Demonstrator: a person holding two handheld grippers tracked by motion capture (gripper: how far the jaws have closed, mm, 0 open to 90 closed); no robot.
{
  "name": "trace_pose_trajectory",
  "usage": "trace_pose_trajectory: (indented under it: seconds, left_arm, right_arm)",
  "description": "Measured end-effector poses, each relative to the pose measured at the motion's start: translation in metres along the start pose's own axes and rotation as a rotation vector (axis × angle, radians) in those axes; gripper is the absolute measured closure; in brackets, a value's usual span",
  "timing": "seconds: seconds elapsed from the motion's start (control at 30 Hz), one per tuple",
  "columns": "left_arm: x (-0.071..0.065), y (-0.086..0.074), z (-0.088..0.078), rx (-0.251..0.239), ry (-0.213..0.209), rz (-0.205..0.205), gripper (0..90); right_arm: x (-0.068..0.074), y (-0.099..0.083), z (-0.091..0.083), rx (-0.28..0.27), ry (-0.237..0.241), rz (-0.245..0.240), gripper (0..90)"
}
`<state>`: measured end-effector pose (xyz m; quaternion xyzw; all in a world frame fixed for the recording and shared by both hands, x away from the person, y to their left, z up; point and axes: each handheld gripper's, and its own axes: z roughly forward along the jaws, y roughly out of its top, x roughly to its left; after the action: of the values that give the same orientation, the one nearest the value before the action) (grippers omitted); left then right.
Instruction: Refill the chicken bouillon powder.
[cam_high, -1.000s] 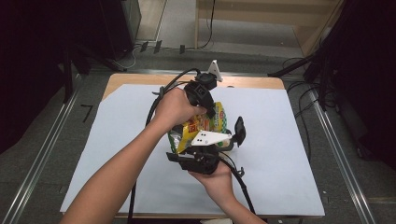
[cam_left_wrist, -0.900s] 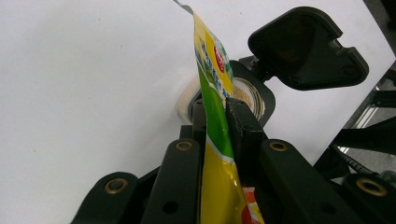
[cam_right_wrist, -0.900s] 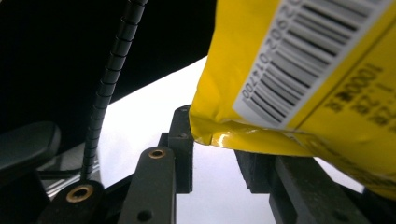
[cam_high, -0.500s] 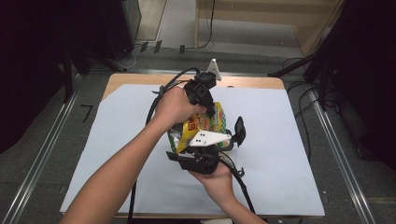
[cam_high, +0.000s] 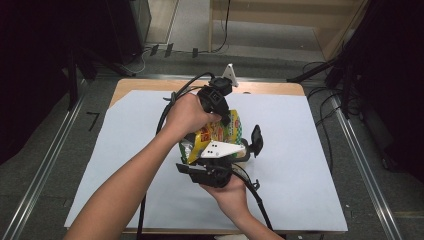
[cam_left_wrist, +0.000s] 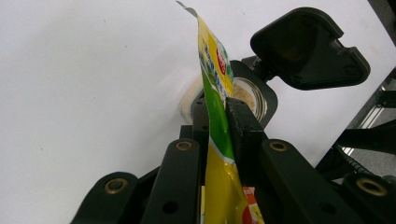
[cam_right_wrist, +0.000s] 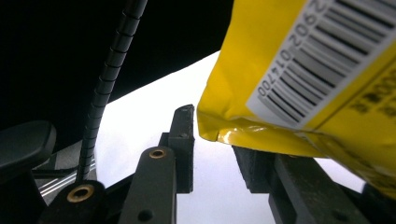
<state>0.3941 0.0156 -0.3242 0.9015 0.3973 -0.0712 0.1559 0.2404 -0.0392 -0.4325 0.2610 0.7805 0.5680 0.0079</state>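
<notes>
The left gripper (cam_left_wrist: 217, 126) pinches the edge of a yellow-green packet (cam_left_wrist: 215, 88) between its fingers, held over a small jar (cam_left_wrist: 246, 95) on the white table (cam_high: 300, 150). The right gripper's (cam_right_wrist: 217, 149) fingers stand apart beneath the packet's corner.

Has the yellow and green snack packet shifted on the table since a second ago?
No. The yellow and green snack packet sits in the same spot against the white table sheet's far edge.

Glossy yellow foil packet (cam_left_wrist: 219, 154), matt black plastic jaws, matt white paper sheet (cam_high: 310, 165).
</notes>
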Motion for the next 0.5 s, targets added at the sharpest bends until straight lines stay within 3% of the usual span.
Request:
trace_pose_trajectory:
  seconds: [0.5]
  left_arm:
    - [-0.0042, 0.0000, 0.0005, 0.005, 0.005, 0.009, 83.5]
  right_arm:
    - [0.0003, 0.0012, -0.0021, -0.001, -0.005, -0.011, 73.8]
